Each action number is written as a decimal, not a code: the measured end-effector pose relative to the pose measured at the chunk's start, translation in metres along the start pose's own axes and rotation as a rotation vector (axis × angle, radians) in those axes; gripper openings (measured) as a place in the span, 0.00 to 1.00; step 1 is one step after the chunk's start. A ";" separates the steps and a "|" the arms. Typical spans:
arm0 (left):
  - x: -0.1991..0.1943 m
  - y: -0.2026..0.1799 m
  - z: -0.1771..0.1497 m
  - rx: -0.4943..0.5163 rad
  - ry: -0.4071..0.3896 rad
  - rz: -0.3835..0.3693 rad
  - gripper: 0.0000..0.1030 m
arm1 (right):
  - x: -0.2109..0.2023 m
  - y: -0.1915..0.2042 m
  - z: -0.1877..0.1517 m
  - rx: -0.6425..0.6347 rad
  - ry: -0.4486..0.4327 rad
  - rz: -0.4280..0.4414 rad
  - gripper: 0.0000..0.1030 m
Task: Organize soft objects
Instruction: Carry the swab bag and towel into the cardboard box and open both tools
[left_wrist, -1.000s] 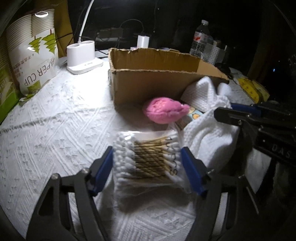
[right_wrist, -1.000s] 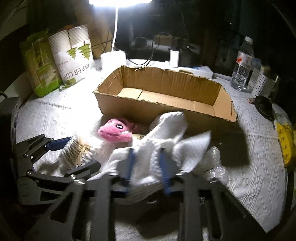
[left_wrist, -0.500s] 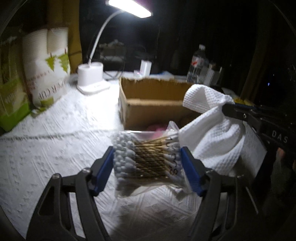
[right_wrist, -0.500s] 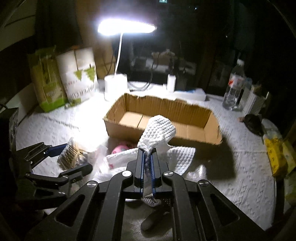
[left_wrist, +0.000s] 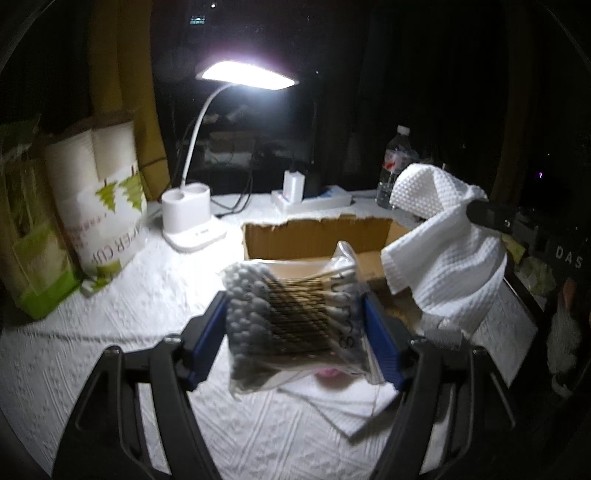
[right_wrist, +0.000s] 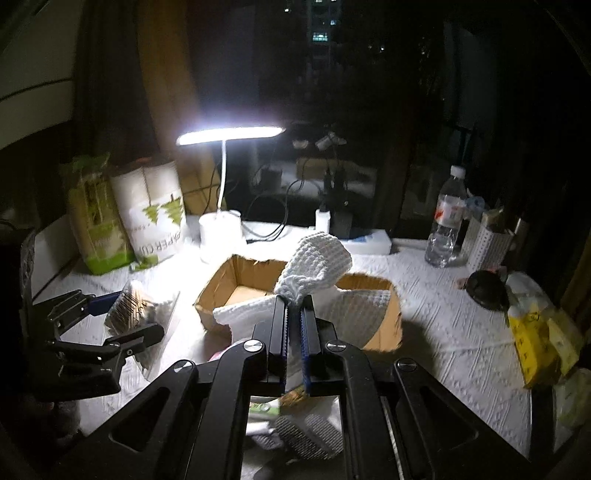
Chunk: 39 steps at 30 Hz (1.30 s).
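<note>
My left gripper (left_wrist: 295, 332) is shut on a clear bag of cotton swabs (left_wrist: 291, 317), held in the air above the white tablecloth. The same bag of cotton swabs (right_wrist: 136, 310) and the left gripper (right_wrist: 110, 317) show at the left of the right wrist view. My right gripper (right_wrist: 293, 325) is shut on a white waffle towel (right_wrist: 314, 262), which hangs lifted in front of the open cardboard box (right_wrist: 236, 273). That towel (left_wrist: 443, 254) appears at the right of the left wrist view, beside the box (left_wrist: 317, 236). A bit of a pink plush toy (left_wrist: 328, 373) peeks out below the bag.
A lit desk lamp (left_wrist: 188, 218) stands behind the box. Paper cup packs (left_wrist: 99, 206) line the left edge. A water bottle (right_wrist: 445, 221), a white mesh holder (right_wrist: 487, 243) and yellow packets (right_wrist: 535, 339) sit at the right. A white power strip (left_wrist: 314, 199) lies behind the box.
Both grippers rose off the table, the left with the swab bag, the right with the towel. The right jaws closed tight on the towel. The view tilted up, showing the lamp head.
</note>
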<state>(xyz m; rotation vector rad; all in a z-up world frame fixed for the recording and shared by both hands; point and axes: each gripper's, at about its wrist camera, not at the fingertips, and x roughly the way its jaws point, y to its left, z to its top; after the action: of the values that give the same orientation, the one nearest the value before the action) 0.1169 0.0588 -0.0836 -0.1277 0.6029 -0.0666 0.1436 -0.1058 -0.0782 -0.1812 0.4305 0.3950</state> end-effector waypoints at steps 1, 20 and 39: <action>0.002 -0.002 0.004 0.003 -0.003 0.003 0.70 | 0.001 -0.004 0.001 0.002 -0.003 0.001 0.06; 0.075 -0.038 0.058 0.070 -0.016 0.041 0.70 | 0.063 -0.076 0.011 0.067 0.003 0.053 0.06; 0.172 -0.061 0.041 0.078 0.154 0.008 0.70 | 0.154 -0.092 -0.032 0.085 0.181 0.084 0.06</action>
<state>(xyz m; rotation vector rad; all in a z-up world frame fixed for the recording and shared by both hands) 0.2799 -0.0146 -0.1386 -0.0448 0.7537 -0.0926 0.2978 -0.1466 -0.1666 -0.1172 0.6336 0.4435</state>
